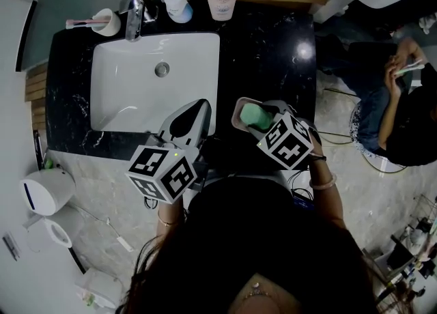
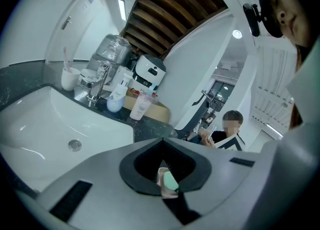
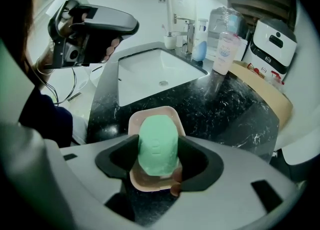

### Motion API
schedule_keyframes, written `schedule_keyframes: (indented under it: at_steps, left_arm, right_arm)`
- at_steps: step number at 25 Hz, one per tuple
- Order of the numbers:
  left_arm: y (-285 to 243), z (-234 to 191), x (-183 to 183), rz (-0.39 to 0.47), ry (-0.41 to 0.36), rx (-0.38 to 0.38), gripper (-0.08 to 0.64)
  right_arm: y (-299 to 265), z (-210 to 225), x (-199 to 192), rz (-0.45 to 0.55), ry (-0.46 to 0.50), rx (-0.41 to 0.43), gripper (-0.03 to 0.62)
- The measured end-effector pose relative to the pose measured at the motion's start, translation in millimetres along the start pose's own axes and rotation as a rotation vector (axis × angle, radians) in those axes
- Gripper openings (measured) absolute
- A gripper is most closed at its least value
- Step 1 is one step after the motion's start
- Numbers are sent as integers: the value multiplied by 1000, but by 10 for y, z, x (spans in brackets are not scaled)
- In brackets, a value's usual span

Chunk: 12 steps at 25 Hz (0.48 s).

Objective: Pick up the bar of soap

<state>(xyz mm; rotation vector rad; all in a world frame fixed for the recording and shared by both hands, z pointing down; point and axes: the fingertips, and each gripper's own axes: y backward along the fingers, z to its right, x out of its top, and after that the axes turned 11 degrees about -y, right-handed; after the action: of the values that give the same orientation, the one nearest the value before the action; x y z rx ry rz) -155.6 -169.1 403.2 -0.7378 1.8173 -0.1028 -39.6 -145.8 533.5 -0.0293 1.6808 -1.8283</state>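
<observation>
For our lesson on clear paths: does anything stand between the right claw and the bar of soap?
Nothing visible does. The right claw has the bar of soap between its jaws, pressed on both sides, over the pink dish.

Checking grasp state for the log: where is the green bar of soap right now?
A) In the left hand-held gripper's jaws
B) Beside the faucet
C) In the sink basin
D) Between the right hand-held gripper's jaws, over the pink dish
D: the right gripper view shows the bar of soap between the jaws of the right hand-held gripper, which press against its sides, with the pink dish beneath it.
</observation>
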Motion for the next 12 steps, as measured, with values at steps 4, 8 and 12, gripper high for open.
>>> schedule_keyframes:
  at_steps: [4, 8, 12]
  left_arm:
    - [39, 28, 28, 7, -16, 4, 9]
    - [75, 79, 21, 7, -27, 3, 9]
    - [83, 143, 16, 2, -41, -2, 9]
  right_arm:
    - [23, 21, 8, 44, -49, 6, 245]
    - [42, 24, -10, 106, -131, 45, 245]
    - [80, 51, -8, 158, -197, 72, 245]
